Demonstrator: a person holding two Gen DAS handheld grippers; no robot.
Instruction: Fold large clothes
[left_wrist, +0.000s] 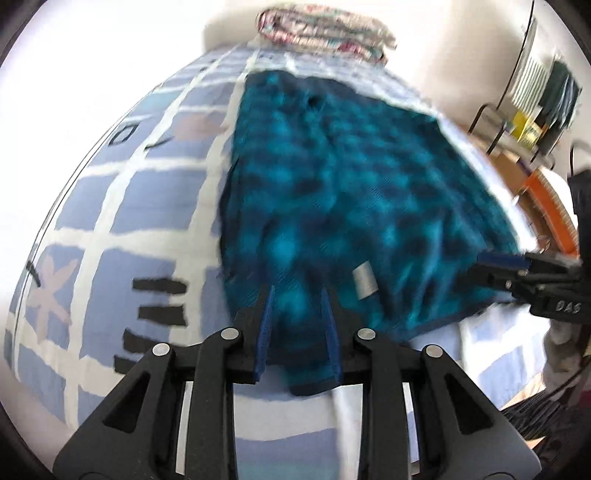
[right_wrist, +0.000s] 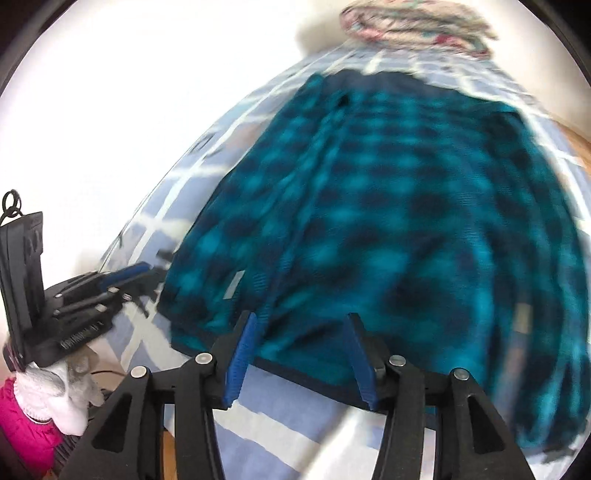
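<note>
Left wrist view:
Garment: teal checked garment (left_wrist: 332, 192) lies spread on the bed (left_wrist: 110, 221), hem at near edge.
Left hand-held gripper (left_wrist: 299, 295): fingers parted, astride the hem; grip on fabric cannot be told.
Open room: bare bedcover left.

Right wrist view:
Right hand-held gripper (right_wrist: 301, 325): released, at hem.
Far edge: folded floral cloth (right_wrist: 417, 26).

Fuzzy matt teal checked fleece garment (left_wrist: 332, 192) on smooth printed cotton-like bedsheet (left_wrist: 110, 229).
</note>
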